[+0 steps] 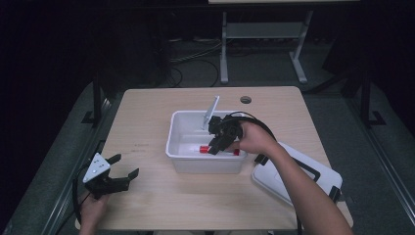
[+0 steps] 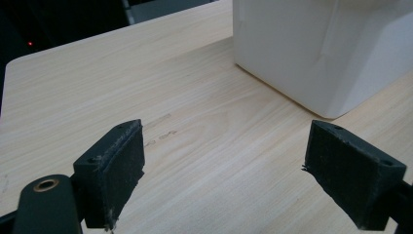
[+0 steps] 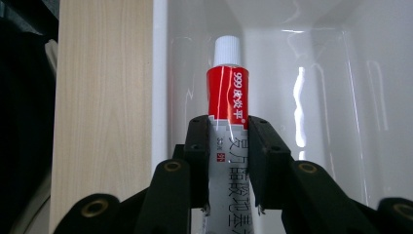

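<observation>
Left gripper near the table's front-left corner, jaws spread wide with nothing between them, right gripper farther back inside the white bin – clamped on a red-and-white tube, white cap pointing away

Red-and-white tube with a white screw cap, printed with white characters on the red band and grey ones lower down. Clamped between the black pads of the right claw, cap end forward, inside the white plastic bin. Seemingly just above the bin floor, though contact hard to judge.
</observation>
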Tool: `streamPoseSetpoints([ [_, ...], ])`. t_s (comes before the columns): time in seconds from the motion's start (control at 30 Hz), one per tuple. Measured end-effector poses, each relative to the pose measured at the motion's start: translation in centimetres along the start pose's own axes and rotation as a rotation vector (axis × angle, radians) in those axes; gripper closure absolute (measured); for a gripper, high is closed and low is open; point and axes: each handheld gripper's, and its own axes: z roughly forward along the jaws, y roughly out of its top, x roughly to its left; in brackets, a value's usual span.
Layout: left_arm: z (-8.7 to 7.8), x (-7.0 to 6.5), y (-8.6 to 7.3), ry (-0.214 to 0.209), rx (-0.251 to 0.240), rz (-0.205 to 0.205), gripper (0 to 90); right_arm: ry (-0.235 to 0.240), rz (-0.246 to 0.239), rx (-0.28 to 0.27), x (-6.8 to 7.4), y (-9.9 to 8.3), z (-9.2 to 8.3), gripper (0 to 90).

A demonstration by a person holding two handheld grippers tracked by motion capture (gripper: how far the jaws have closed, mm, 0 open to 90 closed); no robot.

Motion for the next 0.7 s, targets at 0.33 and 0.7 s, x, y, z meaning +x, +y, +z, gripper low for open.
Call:
streamPoseSetpoints([
  [0.33, 0.0, -0.1, 0.0, -0.003, 0.008, 0.008, 13.8, 0.015, 0.007, 0.000, -0.3, -0.2, 1.0, 71.3],
  [0.7, 0.1, -0.1, 0.0, -0.005, 0.008, 0.007, 13.8, 0.025, 0.020, 0.007, -0.6, -0.4, 1.7, 71.3],
])
